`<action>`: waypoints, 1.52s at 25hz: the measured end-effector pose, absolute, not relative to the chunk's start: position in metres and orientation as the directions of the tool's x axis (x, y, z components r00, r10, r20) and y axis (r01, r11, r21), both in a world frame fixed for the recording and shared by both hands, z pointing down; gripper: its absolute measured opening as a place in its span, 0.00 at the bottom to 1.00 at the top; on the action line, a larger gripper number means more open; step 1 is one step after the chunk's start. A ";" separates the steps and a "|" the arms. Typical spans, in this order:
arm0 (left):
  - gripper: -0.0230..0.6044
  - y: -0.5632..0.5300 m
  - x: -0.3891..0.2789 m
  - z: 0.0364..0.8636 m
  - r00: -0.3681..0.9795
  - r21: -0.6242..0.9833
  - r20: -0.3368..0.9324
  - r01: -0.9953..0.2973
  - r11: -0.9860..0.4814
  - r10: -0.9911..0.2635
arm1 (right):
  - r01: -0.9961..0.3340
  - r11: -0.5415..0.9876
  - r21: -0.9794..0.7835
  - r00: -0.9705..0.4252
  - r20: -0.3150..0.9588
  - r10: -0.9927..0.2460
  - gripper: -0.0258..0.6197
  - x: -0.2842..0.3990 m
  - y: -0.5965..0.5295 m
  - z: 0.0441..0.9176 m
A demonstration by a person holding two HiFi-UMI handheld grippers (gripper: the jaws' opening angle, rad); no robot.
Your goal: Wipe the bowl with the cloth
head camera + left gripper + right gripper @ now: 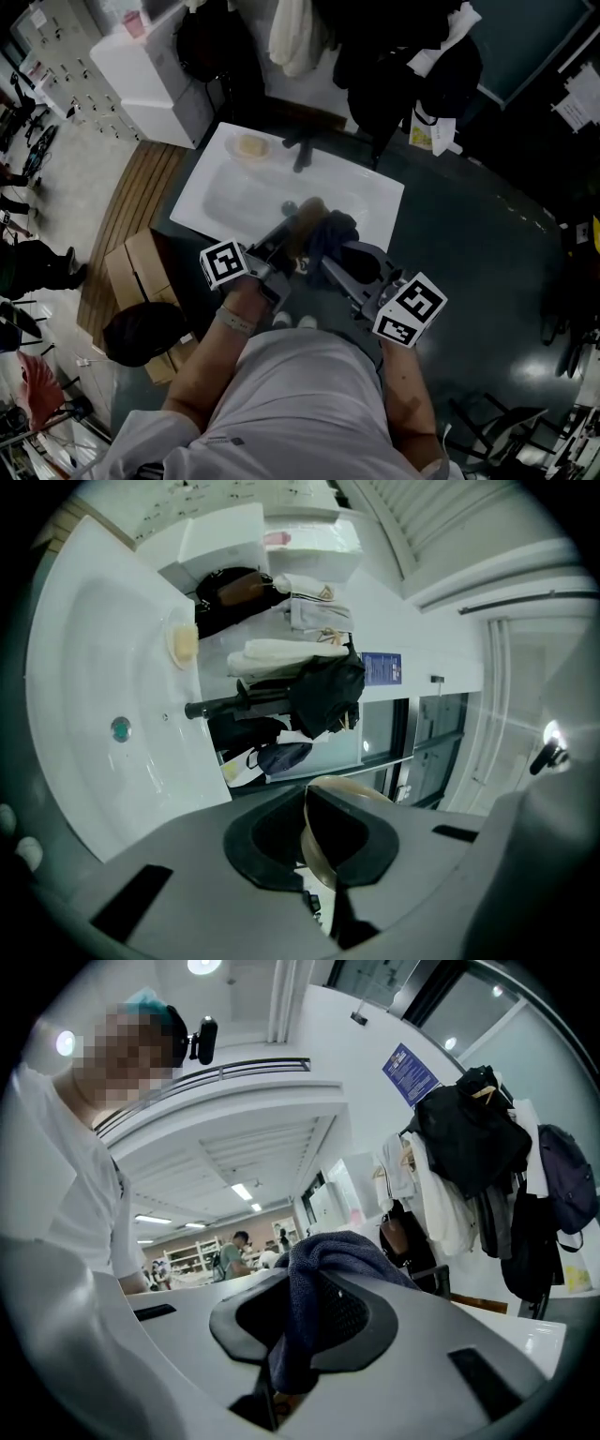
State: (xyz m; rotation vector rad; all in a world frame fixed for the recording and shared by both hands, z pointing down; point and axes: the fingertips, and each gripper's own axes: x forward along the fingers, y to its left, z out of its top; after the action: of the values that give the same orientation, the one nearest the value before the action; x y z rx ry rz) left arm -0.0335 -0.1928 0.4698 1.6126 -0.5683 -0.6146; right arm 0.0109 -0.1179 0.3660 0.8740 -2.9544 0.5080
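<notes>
Two tongs meet above the near edge of a white sink (234, 202), holding the bowl and the cloth between them in the air. Left tongs (323, 844) are clamped on the thin rim of the tan bowl (349, 787), gripping it by that one edge alone. Right tongs (292, 1340) are pinched shut on a fold of the dark blue cloth (330, 1258), which bunches over their tips just right of the bowl. Risk lies in the narrow hold. A firm push from the cloth would likely twist the bowl on its rim and slip it loose, dropping it into the sink or, nearer, onto the floor (487, 244). A snag on the rim could also drag the cloth out of its pinch, leaving hard tips to scrape the bowl.
</notes>
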 end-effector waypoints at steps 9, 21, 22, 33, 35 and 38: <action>0.07 -0.198 -0.044 0.471 0.667 0.989 -0.139 0.130 -0.070 -0.732 | -0.457 0.843 -0.282 -0.889 0.175 -0.423 0.15 -0.026 -0.100 0.385; 0.07 -0.191 -0.037 0.441 0.624 0.917 -0.357 0.375 -0.134 -0.695 | -0.480 0.815 -0.324 -0.872 0.271 -0.407 0.15 -0.040 -0.097 0.423; 0.07 -0.189 -0.035 0.438 0.629 0.910 -0.376 0.388 -0.145 -0.680 | -0.483 0.811 -0.332 -0.872 0.270 -0.409 0.15 -0.039 -0.097 0.425; 0.07 -0.180 -0.030 0.429 0.638 0.857 -0.489 0.477 -0.194 -0.595 | -0.441 0.737 -0.512 -0.893 0.170 -0.417 0.15 -0.028 -0.104 0.423; 0.07 -0.178 -0.028 0.426 0.643 0.852 -0.502 0.483 -0.203 -0.578 | -0.432 0.713 -0.553 -0.892 0.144 -0.429 0.15 -0.023 -0.107 0.422; 0.07 -0.175 -0.025 0.423 0.660 0.849 -0.514 0.480 -0.219 -0.548 | -0.415 0.676 -0.609 -0.887 0.107 -0.448 0.15 -0.015 -0.112 0.422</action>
State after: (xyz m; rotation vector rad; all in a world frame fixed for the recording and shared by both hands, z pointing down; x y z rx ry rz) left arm -0.0254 -0.1752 0.4226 1.5226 -0.0588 -0.9452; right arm -0.0155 -0.1122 0.4222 0.7531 -2.9222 1.0426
